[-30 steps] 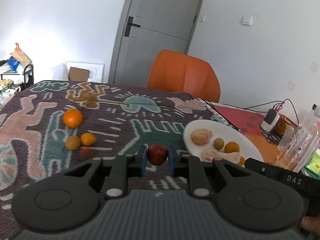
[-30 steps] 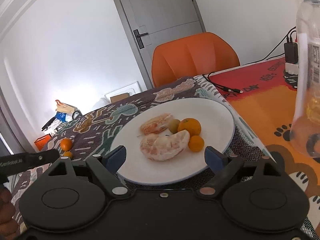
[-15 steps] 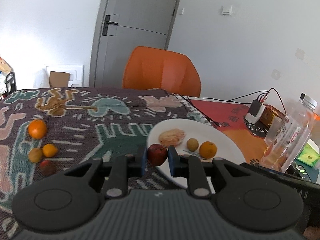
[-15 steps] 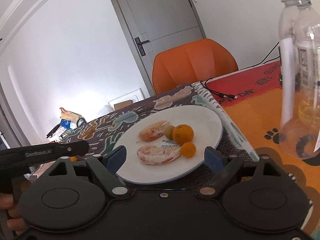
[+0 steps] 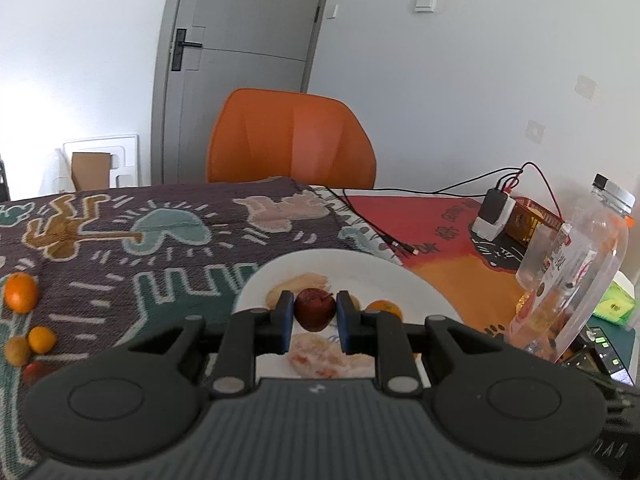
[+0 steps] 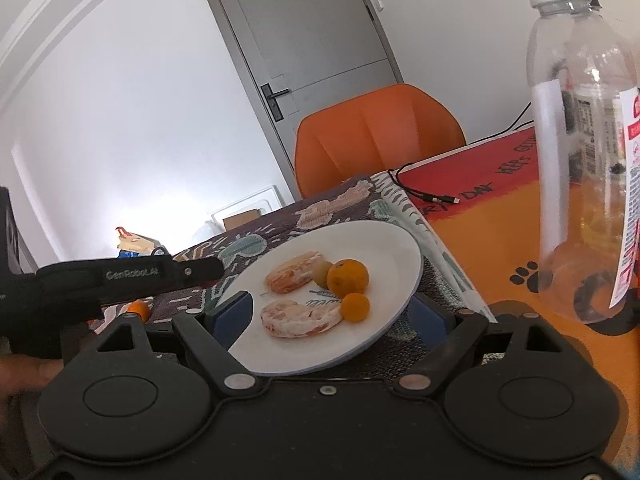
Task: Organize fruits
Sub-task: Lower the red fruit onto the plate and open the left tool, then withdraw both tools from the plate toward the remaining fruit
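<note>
We have the small red fruit [image 5: 315,309] pinched between the blue pads of the left gripper [image 5: 314,312], whose jaws are closed tight on it. A second ago that fruit hung over the patterned cloth [image 5: 168,248], with the white plate [image 5: 360,268] off to the right; now it hangs over the plate itself, above the peeled segments [image 5: 316,354] and close to the orange [image 5: 384,307] already lying there. So we have carried it across, and we judge the carry to be nearly done: what remains for this piece is to lower it and let go on a bare patch of plate.

Our right gripper [image 6: 330,316] stands wide open with nothing between its pads; its two fingers sit on either side of the plate's near rim and it has hardly shifted. In its view the left tool's black body [image 6: 120,280] now reaches in from the left towards the plate.

Out on the cloth, four fruits wait well apart from the plate: a larger orange [image 5: 21,298], a small orange one [image 5: 41,339], a yellowish one [image 5: 17,351] and a red one [image 5: 34,369]. A clear bottle [image 6: 580,140] stands to the right, close enough to mind.
</note>
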`<state>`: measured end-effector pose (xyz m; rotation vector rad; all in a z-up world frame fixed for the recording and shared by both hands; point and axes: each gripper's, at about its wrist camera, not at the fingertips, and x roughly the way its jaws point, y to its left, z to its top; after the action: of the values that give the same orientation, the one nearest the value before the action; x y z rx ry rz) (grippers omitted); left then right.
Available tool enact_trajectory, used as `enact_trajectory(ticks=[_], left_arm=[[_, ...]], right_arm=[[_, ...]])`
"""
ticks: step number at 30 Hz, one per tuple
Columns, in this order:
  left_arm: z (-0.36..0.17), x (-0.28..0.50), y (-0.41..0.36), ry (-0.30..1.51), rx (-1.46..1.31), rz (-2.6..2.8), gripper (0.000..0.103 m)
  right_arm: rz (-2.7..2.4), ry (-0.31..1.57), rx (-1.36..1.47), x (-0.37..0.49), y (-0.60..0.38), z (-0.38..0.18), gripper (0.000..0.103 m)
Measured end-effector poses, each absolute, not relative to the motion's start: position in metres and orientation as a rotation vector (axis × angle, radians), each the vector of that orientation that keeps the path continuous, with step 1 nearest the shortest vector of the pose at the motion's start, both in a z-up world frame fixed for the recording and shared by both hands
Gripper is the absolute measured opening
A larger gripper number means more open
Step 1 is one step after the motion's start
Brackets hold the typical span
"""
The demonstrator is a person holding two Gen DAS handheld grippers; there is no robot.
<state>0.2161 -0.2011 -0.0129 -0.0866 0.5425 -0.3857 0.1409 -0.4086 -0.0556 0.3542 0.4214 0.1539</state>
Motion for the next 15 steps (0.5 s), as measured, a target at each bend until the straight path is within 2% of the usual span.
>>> enact_trajectory(ticks=[7, 10, 12, 15], left_arm=[[-0.007, 0.215, -0.203, 0.516, -0.084, -0.385, 0.031], [-0.007, 0.211, -0.191, 0.511, -0.093, -0.376, 0.04], [-0.008, 0.207, -0.183, 0.511, -0.092, -0.348, 0.054], [-0.011, 0.202, -0.167, 0.511, -0.095, -0.312, 0.058]], right_arm=[[0.148, 0.433, 0.356, 0.141, -0.409, -0.059, 0.086], [0.152, 0.433, 0.358, 0.142, -0.406, -0.059, 0.086], [0.159, 0.431, 0.356, 0.142, -0.403, -0.058, 0.086], [0.169, 0.432, 0.349, 0.143, -0.397, -0.057, 0.086]])
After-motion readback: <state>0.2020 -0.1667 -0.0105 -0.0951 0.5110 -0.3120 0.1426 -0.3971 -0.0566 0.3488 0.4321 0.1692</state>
